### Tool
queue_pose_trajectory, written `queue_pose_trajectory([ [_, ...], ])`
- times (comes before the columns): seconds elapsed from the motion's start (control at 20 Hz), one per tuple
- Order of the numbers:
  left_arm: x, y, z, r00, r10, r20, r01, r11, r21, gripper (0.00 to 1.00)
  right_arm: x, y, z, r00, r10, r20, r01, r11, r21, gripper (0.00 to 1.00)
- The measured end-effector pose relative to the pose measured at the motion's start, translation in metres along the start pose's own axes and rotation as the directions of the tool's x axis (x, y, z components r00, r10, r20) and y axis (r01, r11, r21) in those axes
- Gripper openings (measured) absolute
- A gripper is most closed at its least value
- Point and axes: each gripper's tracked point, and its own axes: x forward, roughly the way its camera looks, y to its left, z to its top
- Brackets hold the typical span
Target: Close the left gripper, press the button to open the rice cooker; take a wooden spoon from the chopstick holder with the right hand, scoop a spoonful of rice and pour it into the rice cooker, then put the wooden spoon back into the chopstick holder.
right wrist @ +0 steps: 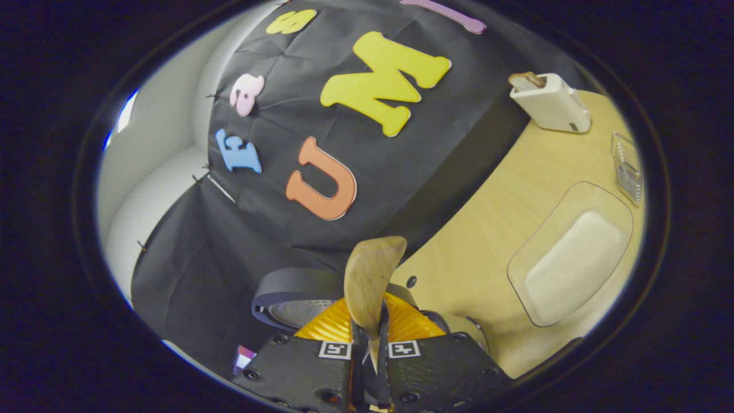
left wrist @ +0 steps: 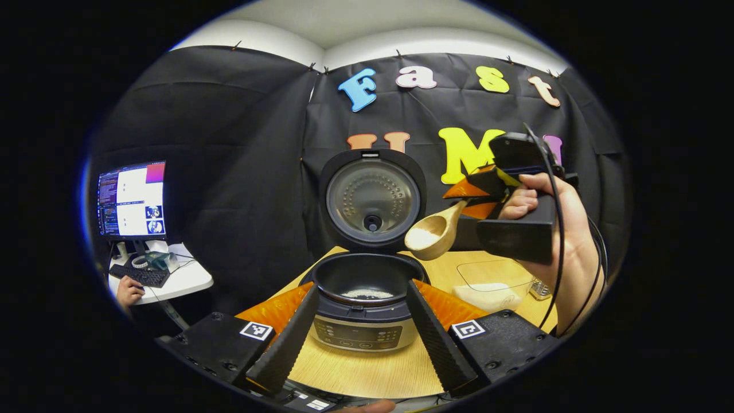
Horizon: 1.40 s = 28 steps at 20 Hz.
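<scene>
Wooden tabletop: rice cooker at centre, lid raised, some rice in the pot. Left gripper: fingers spread, released, flanking the cooker. Right of the lid: wooden spoon carrying rice, handle clenched in right gripper. Clear rice container beside the cooker.

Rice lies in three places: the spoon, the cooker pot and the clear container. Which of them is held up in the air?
The wooden spoon: the right gripper holds it above the table, while the rice cooker and the clear container stand on it.
</scene>
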Motion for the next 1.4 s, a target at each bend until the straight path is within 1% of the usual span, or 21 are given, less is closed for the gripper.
queue_pose_trajectory([
  [0.05, 0.001, 0.003, 0.0, 1.0, 0.0, -0.001, 0.0, 1.0, -0.009, 0.97, 0.006, 0.005, -0.005, 1.0, -0.014, 0.001, 0.014, 0.999, -0.051, 0.06],
  [0.15, 0.002, 0.01, -0.003, 1.0, 0.009, -0.007, -0.01, 1.0, -0.029, 0.97, 0.018, 0.017, -0.012, 0.999, -0.034, -0.003, 0.034, 0.99, -0.138, 0.11],
  [0.2, 0.002, 0.012, -0.003, 1.0, 0.012, -0.009, -0.013, 0.999, -0.039, 0.97, 0.022, 0.022, -0.014, 0.999, -0.042, 0.001, 0.041, 0.983, -0.179, 0.08],
  [0.25, 0.002, 0.015, -0.003, 1.0, 0.015, -0.01, -0.015, 0.999, -0.048, 0.97, 0.026, 0.027, -0.017, 0.999, -0.05, 0.008, 0.051, 0.974, -0.222, 0.08],
  [0.3, 0.002, 0.017, -0.004, 1.0, 0.018, -0.012, -0.018, 0.998, -0.053, 0.98, 0.028, 0.029, -0.018, 0.998, -0.062, 0.023, 0.065, 0.962, -0.265, 0.11],
  [0.35, 0.003, 0.019, -0.005, 1.0, 0.021, -0.012, -0.022, 0.998, -0.054, 0.98, 0.03, 0.028, -0.019, 0.996, -0.082, 0.036, 0.089, 0.947, -0.307, 0.09],
  [0.4, 0.003, 0.02, -0.005, 1.0, 0.023, -0.012, -0.024, 0.998, -0.052, 0.97, 0.031, 0.029, -0.018, 0.994, -0.092, 0.059, 0.107, 0.934, -0.342, 0.09],
  [0.45, 0.003, 0.019, -0.006, 1.0, 0.025, -0.015, -0.025, 0.998, -0.051, 0.98, 0.031, 0.031, -0.02, 0.993, -0.1, 0.063, 0.116, 0.921, -0.371, 0.09],
  [0.65, 0.004, 0.022, -0.009, 0.999, 0.035, -0.026, -0.036, 0.998, -0.043, 0.98, 0.03, 0.038, -0.027, 0.994, -0.086, 0.068, 0.106, 0.905, -0.413, 0.08],
  [0.7, 0.004, 0.024, -0.011, 0.999, 0.04, -0.031, -0.042, 0.998, -0.04, 0.98, 0.029, 0.039, -0.029, 0.994, -0.088, 0.069, 0.109, 0.896, -0.431, 0.06],
  [0.75, 0.004, 0.026, -0.012, 0.998, 0.047, -0.035, -0.048, 0.998, -0.034, 0.97, 0.029, 0.04, -0.031, 0.993, -0.09, 0.074, 0.114, 0.885, -0.452, 0.06],
  [0.8, 0.004, 0.029, -0.012, 0.998, 0.056, -0.038, -0.057, 0.998, -0.025, 0.97, 0.029, 0.042, -0.033, 0.993, -0.085, 0.083, 0.114, 0.87, -0.479, 0.08],
  [0.9, 0.004, 0.034, -0.011, 0.997, 0.072, -0.033, -0.072, 0.997, -0.009, 0.98, 0.03, 0.044, -0.038, 0.992, -0.091, 0.083, 0.122, 0.839, -0.53, 0.08],
  [0.95, 0.004, 0.034, -0.011, 0.997, 0.07, -0.032, -0.07, 0.998, -0.006, 0.97, 0.032, 0.046, -0.041, 0.993, -0.091, 0.077, 0.118, 0.828, -0.548, 0.06],
  [1.0, 0.004, 0.032, -0.011, 0.997, 0.07, -0.032, -0.071, 0.998, -0.004, 0.98, 0.033, 0.049, -0.046, 0.994, -0.089, 0.069, 0.113, 0.816, -0.566, 0.08],
  [1.05, 0.004, 0.033, -0.012, 0.997, 0.075, -0.034, -0.075, 0.997, 0.0, 0.97, 0.034, 0.052, -0.05, 0.995, -0.086, 0.058, 0.104, 0.804, -0.585, 0.08],
  [1.15, 0.003, 0.036, -0.013, 0.996, 0.082, -0.036, -0.082, 0.997, 0.003, 0.97, 0.034, 0.056, -0.053, 0.994, -0.084, 0.063, 0.105, 0.764, -0.636, 0.07],
  [1.2, 0.004, 0.037, -0.013, 0.996, 0.084, -0.038, -0.084, 0.996, 0.001, 0.97, 0.034, 0.058, -0.054, 0.994, -0.084, 0.071, 0.11, 0.742, -0.662, 0.08],
  [1.4, 0.005, 0.042, -0.015, 0.994, 0.098, -0.046, -0.099, 0.995, -0.019, 0.97, 0.034, 0.066, -0.063, 0.995, -0.074, 0.069, 0.101, 0.656, -0.748, 0.08],
])
